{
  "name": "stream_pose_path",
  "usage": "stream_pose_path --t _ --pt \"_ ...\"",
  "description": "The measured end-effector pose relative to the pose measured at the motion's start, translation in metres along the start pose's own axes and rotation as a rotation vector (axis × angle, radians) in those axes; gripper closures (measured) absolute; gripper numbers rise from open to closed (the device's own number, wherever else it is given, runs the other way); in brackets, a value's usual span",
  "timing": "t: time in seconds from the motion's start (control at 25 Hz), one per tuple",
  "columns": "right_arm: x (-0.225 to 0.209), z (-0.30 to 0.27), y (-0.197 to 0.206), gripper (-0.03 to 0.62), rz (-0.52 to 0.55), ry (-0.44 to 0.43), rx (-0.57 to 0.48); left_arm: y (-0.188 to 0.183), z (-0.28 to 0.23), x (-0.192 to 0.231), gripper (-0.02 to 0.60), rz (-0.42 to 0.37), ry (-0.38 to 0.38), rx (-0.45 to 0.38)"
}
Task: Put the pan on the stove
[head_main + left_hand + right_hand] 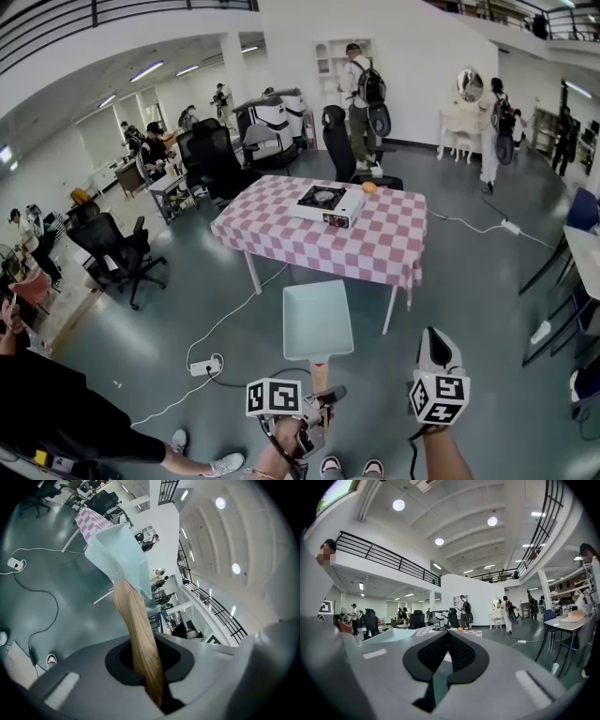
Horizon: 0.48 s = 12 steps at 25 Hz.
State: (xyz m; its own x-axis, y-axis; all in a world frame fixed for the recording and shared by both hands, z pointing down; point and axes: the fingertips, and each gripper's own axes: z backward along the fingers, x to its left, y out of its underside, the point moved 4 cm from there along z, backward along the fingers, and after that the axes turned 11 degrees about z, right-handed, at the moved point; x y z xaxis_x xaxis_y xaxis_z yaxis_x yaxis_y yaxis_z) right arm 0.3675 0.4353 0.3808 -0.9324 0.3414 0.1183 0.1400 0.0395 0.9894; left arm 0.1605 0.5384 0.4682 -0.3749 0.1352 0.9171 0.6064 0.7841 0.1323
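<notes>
A light teal square pan (317, 319) with a wooden handle (321, 375) hangs in the air above the floor, short of the table. My left gripper (319, 401) is shut on that handle, low in the head view. In the left gripper view the handle (138, 634) runs out from between the jaws to the pan (119, 550). A white portable stove (328, 203) with a black burner sits on the pink checked table (375, 246). My right gripper (438, 345) is to the pan's right, shut and empty. In the right gripper view its pads (433, 651) meet, and the pan's rim (389, 635) shows at left.
An orange (369, 187) lies on the table behind the stove. A power strip (204, 367) and cables lie on the floor to the left. Office chairs (117, 248) stand left of and behind the table. Several people stand around the room. A person's leg (192, 464) stretches in at bottom left.
</notes>
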Motion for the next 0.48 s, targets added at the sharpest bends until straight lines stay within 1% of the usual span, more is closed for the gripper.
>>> stream_pose_path --t 0.16,0.28,0.48 --pt "0.011 -0.006 -0.002 0.585 0.005 0.023 0.005 -0.01 0.009 0.008 0.558 -0.002 -0.006 0.009" --pt "0.021 -0.016 -0.003 0.585 -0.002 0.047 0.013 -0.026 0.019 0.016 0.558 -0.007 -0.013 0.01" --pt "0.037 -0.03 0.002 0.585 -0.029 0.088 0.03 -0.052 0.034 0.032 0.558 -0.026 -0.04 0.036"
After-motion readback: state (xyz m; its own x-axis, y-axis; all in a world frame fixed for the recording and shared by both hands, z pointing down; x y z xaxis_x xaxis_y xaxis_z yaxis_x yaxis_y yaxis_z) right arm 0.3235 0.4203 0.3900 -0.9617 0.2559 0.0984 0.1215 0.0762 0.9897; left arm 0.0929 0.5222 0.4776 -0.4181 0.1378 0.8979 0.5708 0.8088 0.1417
